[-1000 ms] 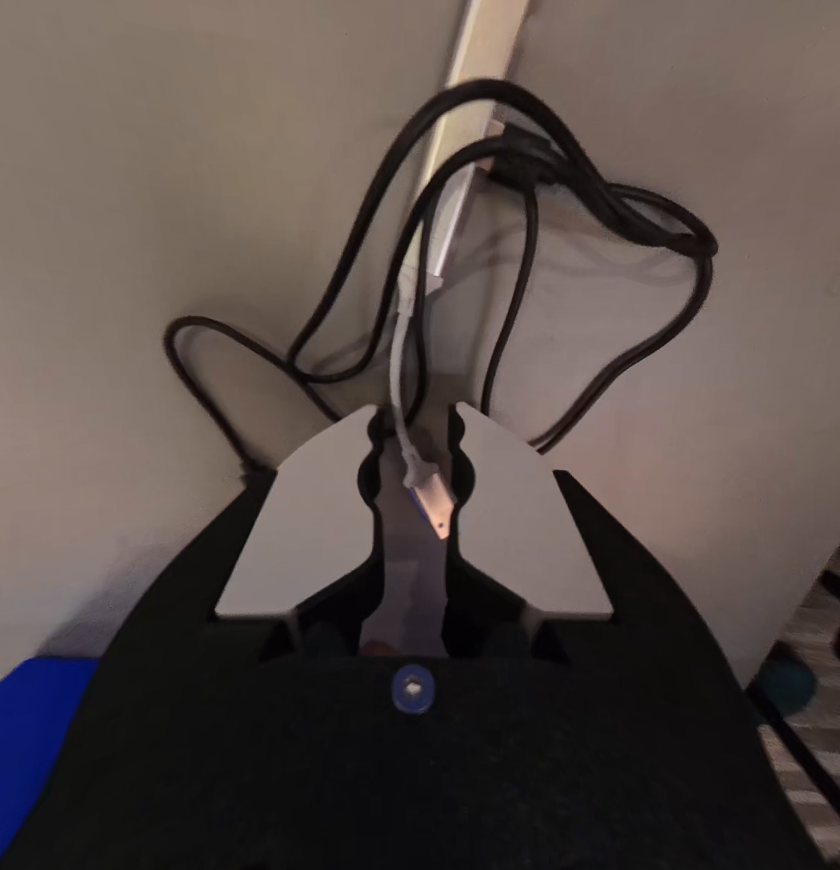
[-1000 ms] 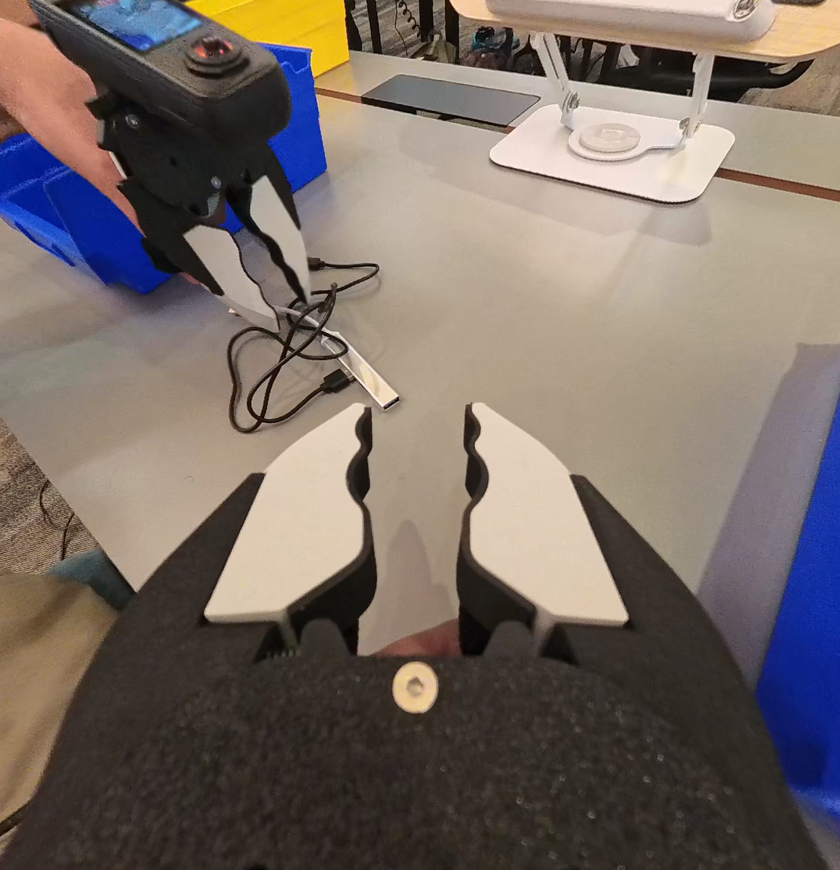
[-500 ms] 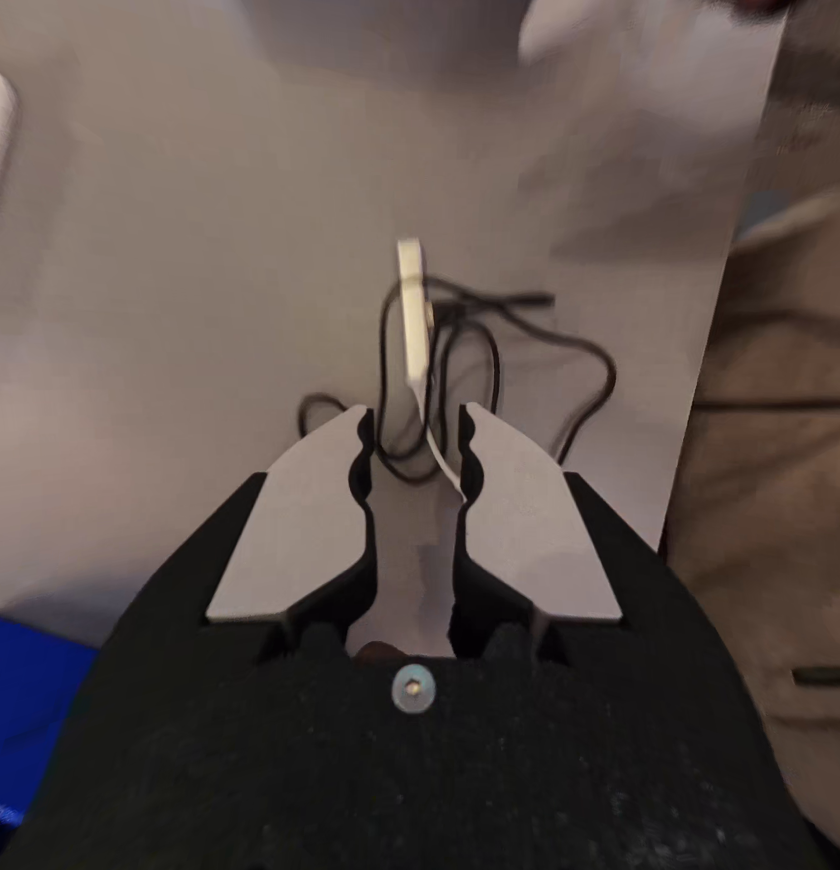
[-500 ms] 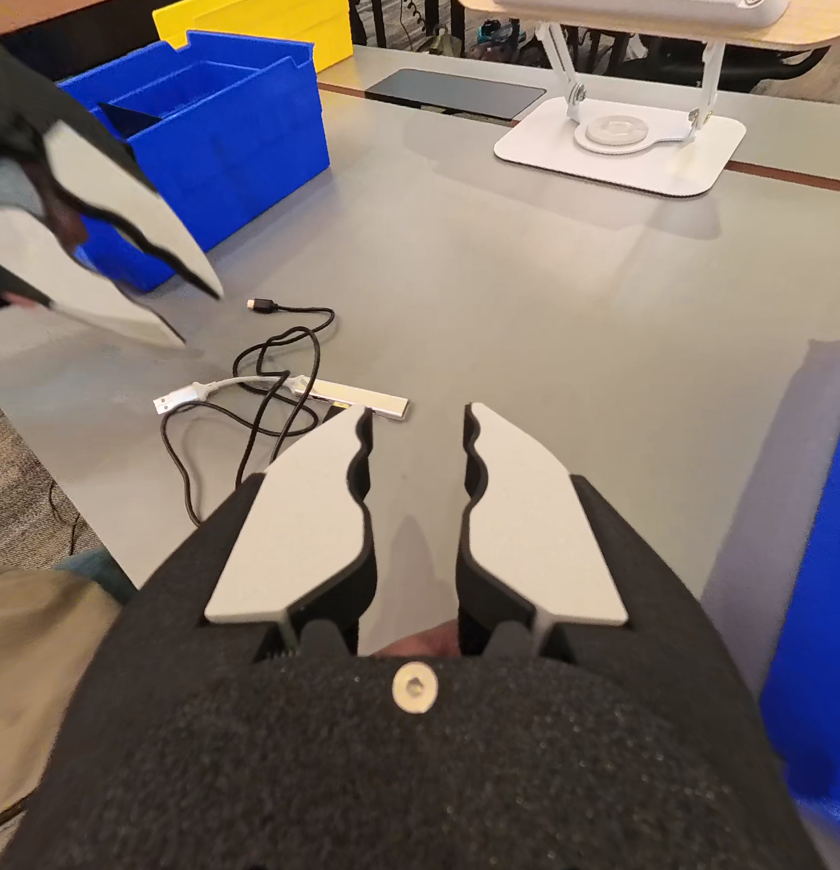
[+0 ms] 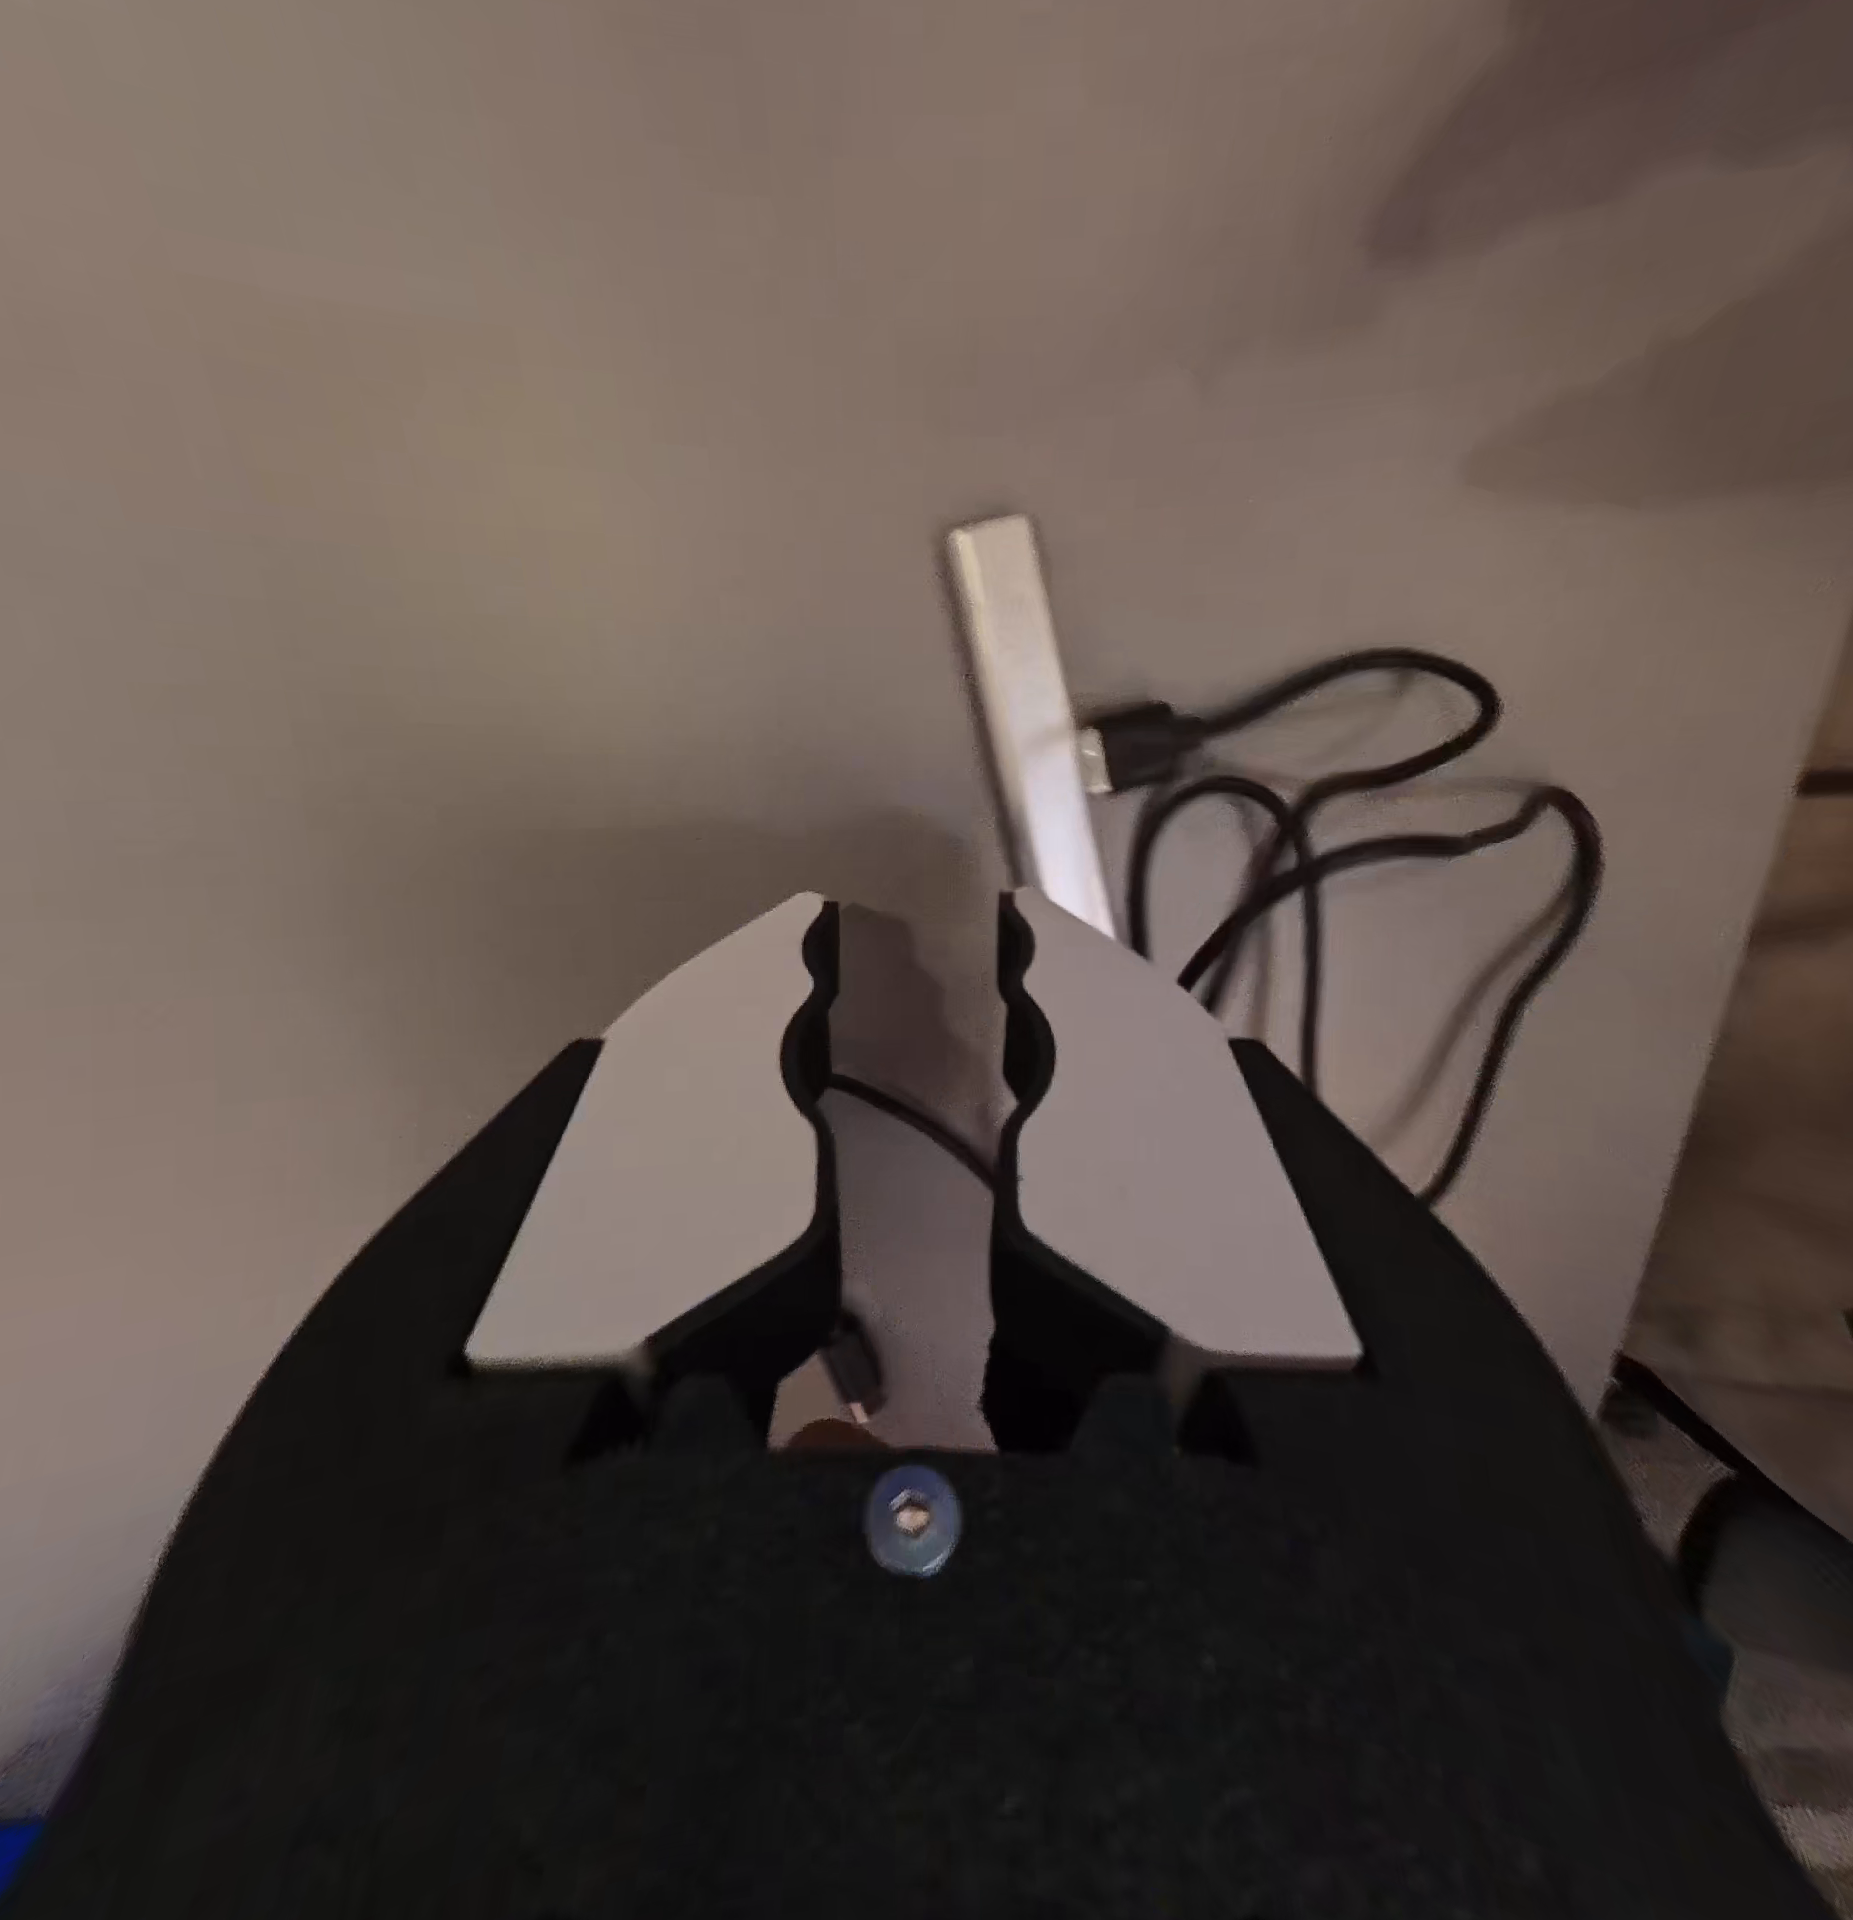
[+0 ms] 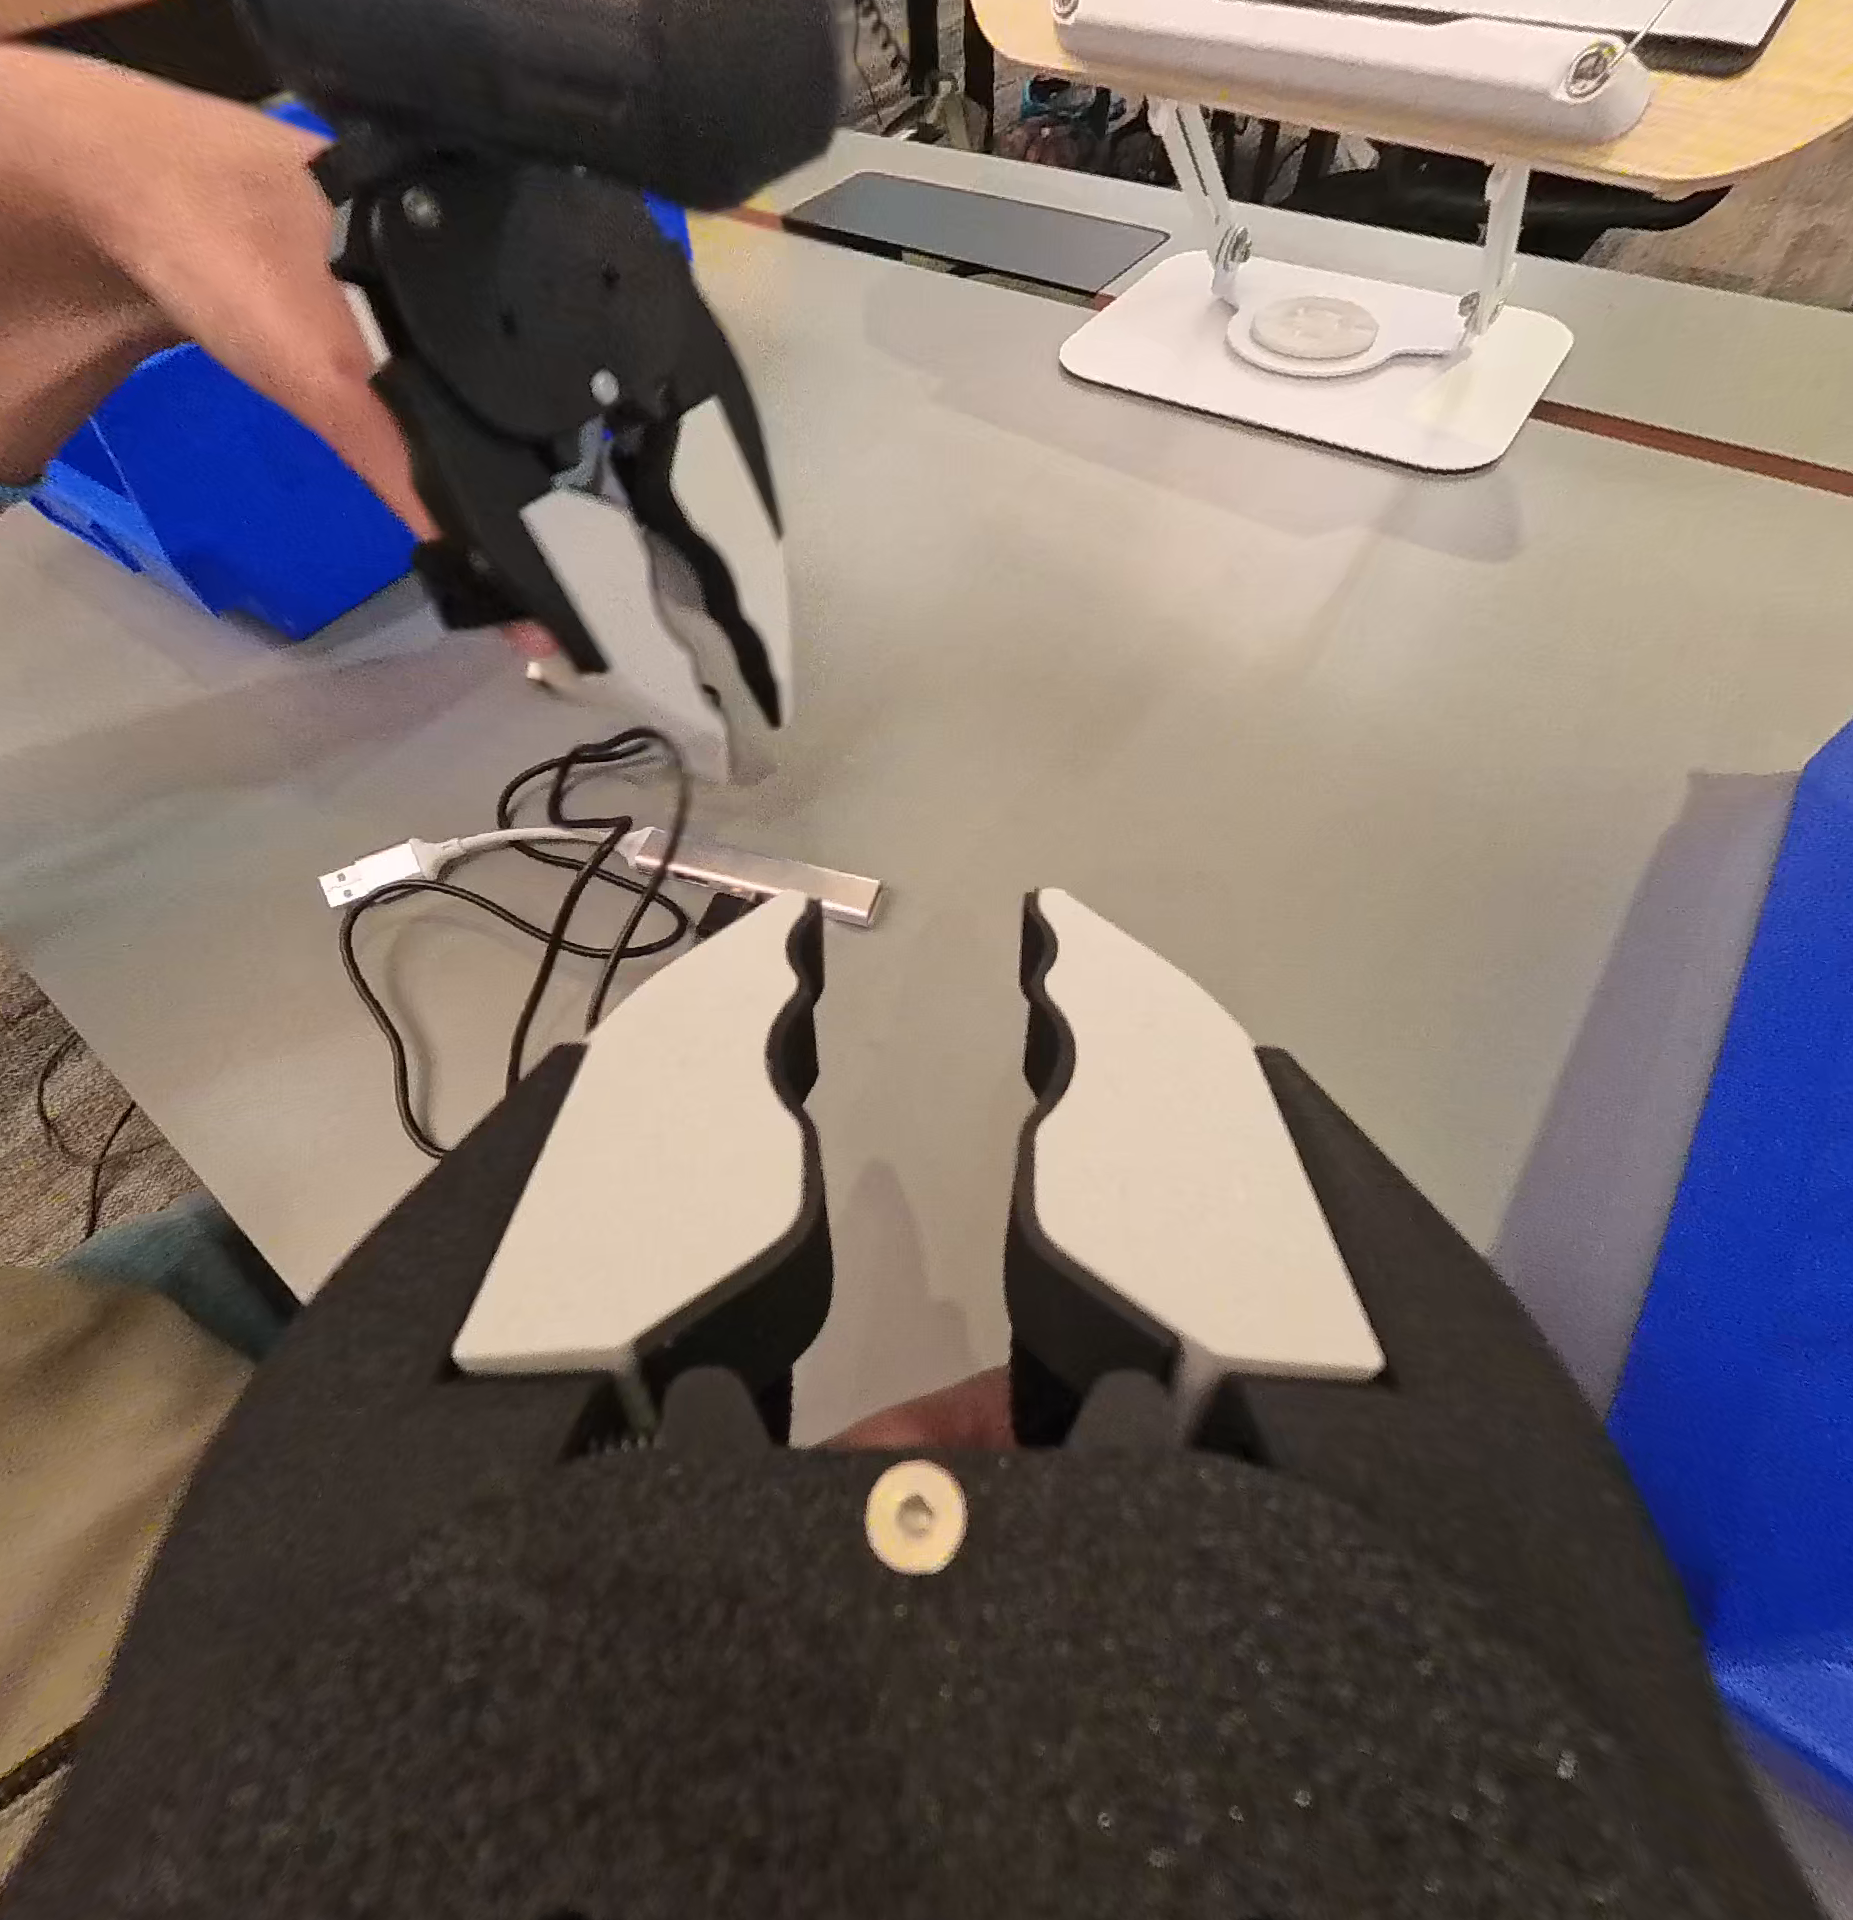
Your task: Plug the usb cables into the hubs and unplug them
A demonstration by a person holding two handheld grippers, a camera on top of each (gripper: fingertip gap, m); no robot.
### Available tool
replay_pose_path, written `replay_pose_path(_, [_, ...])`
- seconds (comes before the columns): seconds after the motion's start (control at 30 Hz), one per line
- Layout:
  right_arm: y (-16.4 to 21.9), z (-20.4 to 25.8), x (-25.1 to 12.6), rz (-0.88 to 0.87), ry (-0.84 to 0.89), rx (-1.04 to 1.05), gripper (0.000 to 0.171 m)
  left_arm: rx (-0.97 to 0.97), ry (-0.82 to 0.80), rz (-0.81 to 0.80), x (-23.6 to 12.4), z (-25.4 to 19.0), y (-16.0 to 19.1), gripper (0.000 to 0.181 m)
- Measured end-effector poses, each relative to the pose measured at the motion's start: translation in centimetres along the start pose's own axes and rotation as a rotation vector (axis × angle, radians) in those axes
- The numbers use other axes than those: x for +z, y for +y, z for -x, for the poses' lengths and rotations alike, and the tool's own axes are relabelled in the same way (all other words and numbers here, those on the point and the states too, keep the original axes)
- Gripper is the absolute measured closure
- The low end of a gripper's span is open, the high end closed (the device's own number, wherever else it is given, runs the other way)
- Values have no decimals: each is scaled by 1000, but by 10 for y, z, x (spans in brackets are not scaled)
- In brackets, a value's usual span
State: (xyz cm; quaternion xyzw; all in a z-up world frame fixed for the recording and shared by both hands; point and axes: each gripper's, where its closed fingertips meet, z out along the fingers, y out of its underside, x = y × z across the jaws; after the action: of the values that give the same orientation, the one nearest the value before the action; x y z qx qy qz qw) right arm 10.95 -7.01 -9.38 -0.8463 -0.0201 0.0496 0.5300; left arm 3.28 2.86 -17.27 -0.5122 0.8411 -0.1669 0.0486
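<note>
A silver USB hub [image 6: 766, 878] lies on the grey table [image 6: 1213, 727], with its short white cable and plug [image 6: 371, 883] stretched to the left. In the left wrist view the hub [image 5: 1015, 717] stands just beyond my right finger. A black cable [image 6: 589, 914] loops around the hub. Its large plug [image 5: 1135, 743] lies against the hub's side; I cannot tell if it is seated. My left gripper [image 5: 914, 914] is open and empty, hovering over the black cable's small end [image 5: 854, 1371]; it also shows in the right wrist view [image 6: 735, 717]. My right gripper [image 6: 922, 914] is open and empty, just in front of the hub.
A blue bin [image 6: 226, 499] stands at the left behind the left gripper, and another blue bin [image 6: 1784, 1143] is at the right edge. A white laptop stand [image 6: 1317, 353] and a flat black slab [image 6: 974, 234] are at the back. The table's near edge [image 6: 174, 1122] runs left of the cables. About 15 cm separates my left fingertips from my right.
The left gripper let go of the white plug, pulled away left, and has come back in above the black cable. The hub turned to lie crosswise. The right gripper has barely moved.
</note>
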Motion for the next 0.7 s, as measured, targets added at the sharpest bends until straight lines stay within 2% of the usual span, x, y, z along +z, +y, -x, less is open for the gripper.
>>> replay_pose_path(0.03, [-1, -1, -1, -3, 0, 3, 135, 6, 9, 1, 1, -8, 2, 148])
replay_pose_path(0.17, [-2, -2, -1, -12, -9, 16, 135, 38, -38, -3, 0, -35, 6, 139])
replay_pose_path(0.27, [0, -2, 0, -3, -7, 15, 135, 67, -121, 69, 10, -44, 16, 132])
replay_pose_path(0.43, [2, -1, 2, 8, -6, 8, 136, 35, -200, 46, 18, -57, 11, 128])
replay_pose_path(0.57, [1, 1, 2, 7, -10, 7, 136, -7, -230, -8, 19, -67, 8, 138])
replay_pose_path(0.63, [1, 2, 3, 9, -13, 7, 136, -24, -245, -24, 20, -71, 8, 161])
replay_pose_path(0.7, [2, 3, 3, 13, -17, 6, 136, -45, -288, -44, 20, -70, 8, 164])
